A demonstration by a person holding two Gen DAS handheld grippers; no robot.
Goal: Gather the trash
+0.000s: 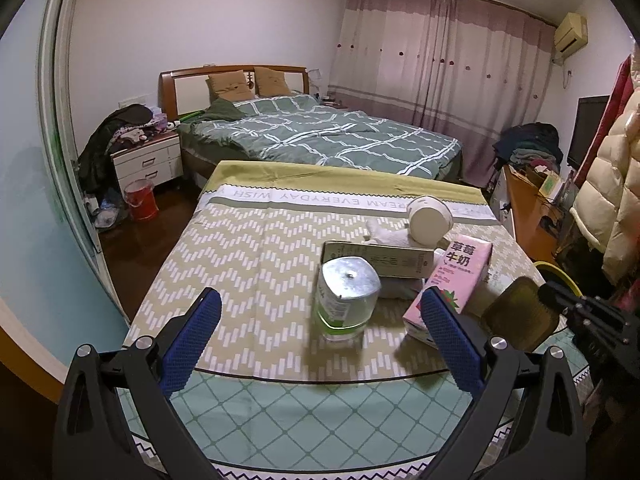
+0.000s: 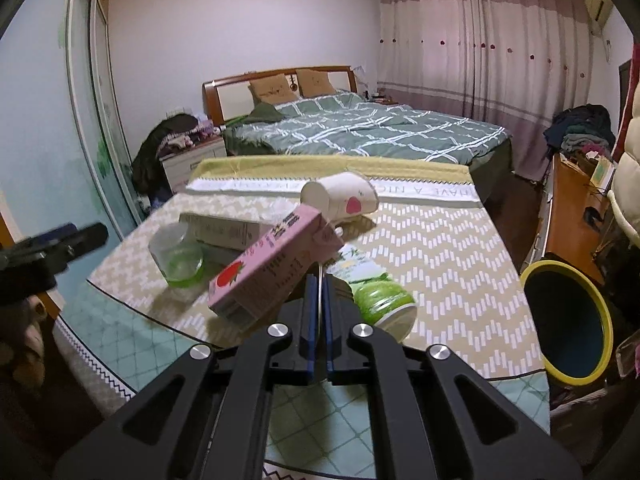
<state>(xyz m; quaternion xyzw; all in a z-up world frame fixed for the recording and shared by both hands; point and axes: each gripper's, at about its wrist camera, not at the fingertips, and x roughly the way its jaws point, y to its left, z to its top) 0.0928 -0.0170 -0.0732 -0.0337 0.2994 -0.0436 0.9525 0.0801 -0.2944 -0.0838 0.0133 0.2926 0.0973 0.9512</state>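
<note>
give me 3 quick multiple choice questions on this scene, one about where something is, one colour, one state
1. Where is the yellow-rimmed bin?
A. on the bed
B. off the right edge of the table
C. under the nightstand

2. What colour is the milk carton with the strawberry on it?
A. pink
B. blue
C. orange

3. How is the left gripper?
A. shut on the carton
B. shut on a paper cup
C. fingers wide open, gripping nothing

Answers:
1. B: the right wrist view shows the bin just past the tablecloth's right edge.
2. A: its sides are pink in both views.
3. C: in the left wrist view the two blue fingers stand far apart, touching nothing.
</note>
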